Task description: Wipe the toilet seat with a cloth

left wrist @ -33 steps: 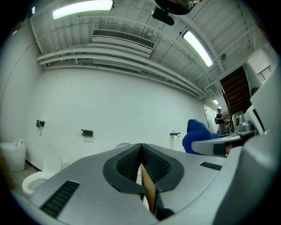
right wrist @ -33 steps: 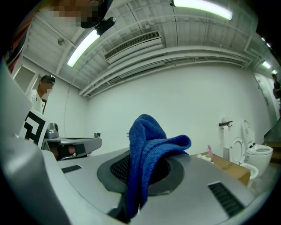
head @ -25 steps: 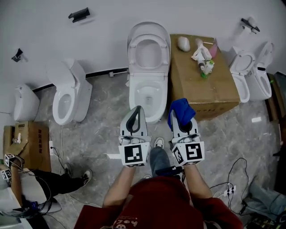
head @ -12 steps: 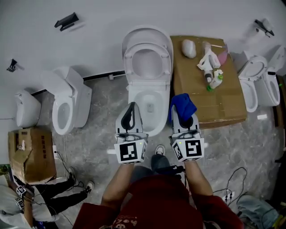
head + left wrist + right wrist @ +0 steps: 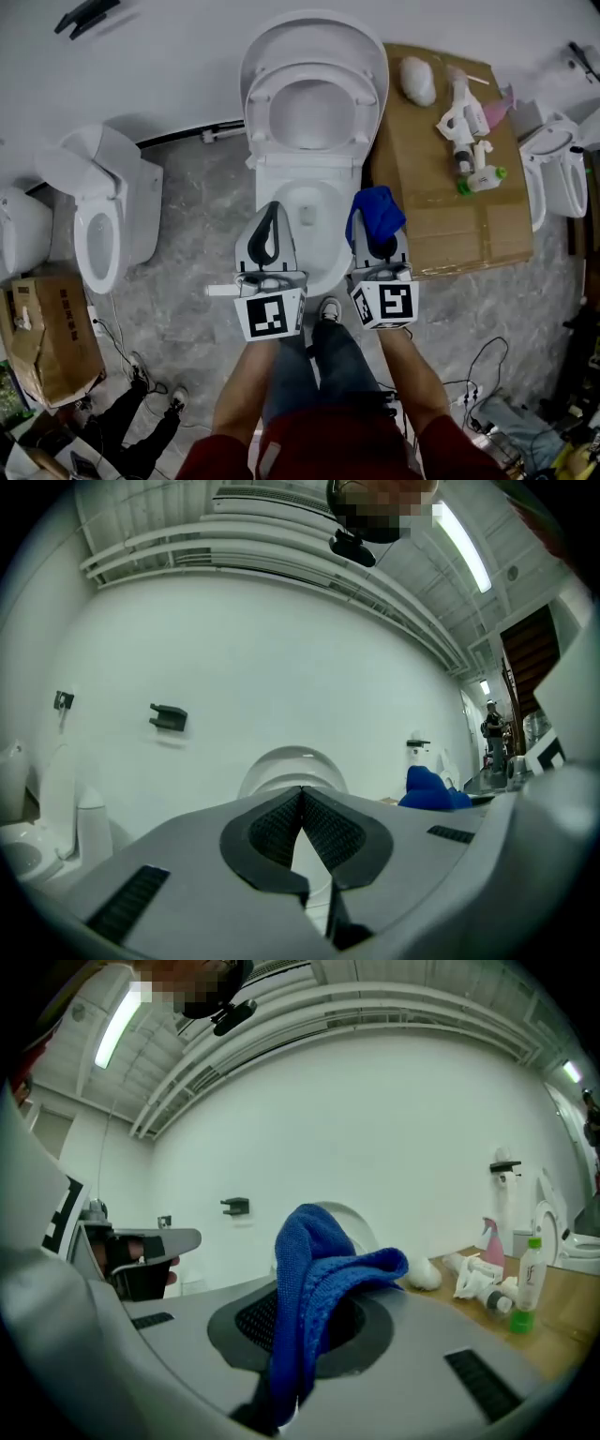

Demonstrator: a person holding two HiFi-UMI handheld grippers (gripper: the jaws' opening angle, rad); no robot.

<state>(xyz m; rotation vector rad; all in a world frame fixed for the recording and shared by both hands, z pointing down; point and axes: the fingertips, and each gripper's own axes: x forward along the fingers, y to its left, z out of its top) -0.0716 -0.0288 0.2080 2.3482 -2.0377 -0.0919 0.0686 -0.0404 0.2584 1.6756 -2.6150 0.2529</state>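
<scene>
A white toilet (image 5: 309,202) stands straight ahead with its seat (image 5: 314,111) and lid raised against the wall; the lid's curve shows as a white arc (image 5: 289,766) in the left gripper view. My left gripper (image 5: 270,217) hangs over the bowl's near left rim, shut and holding nothing. My right gripper (image 5: 375,234) is beside the bowl's right rim, shut on a bunched blue cloth (image 5: 376,216) that sticks up between its jaws. In the right gripper view the blue cloth (image 5: 314,1283) hides most of the toilet behind it.
A cardboard box (image 5: 450,197) right of the toilet carries spray bottles (image 5: 469,141) and a white lump (image 5: 416,81). Other toilets stand at the left (image 5: 103,216) and far right (image 5: 558,178). A smaller carton (image 5: 47,328) and cables lie on the marble floor.
The view has moved forward and closer to the central toilet, which now looms larger. Both grippers have kept their grip states and now sit over the bowl's near rim.
</scene>
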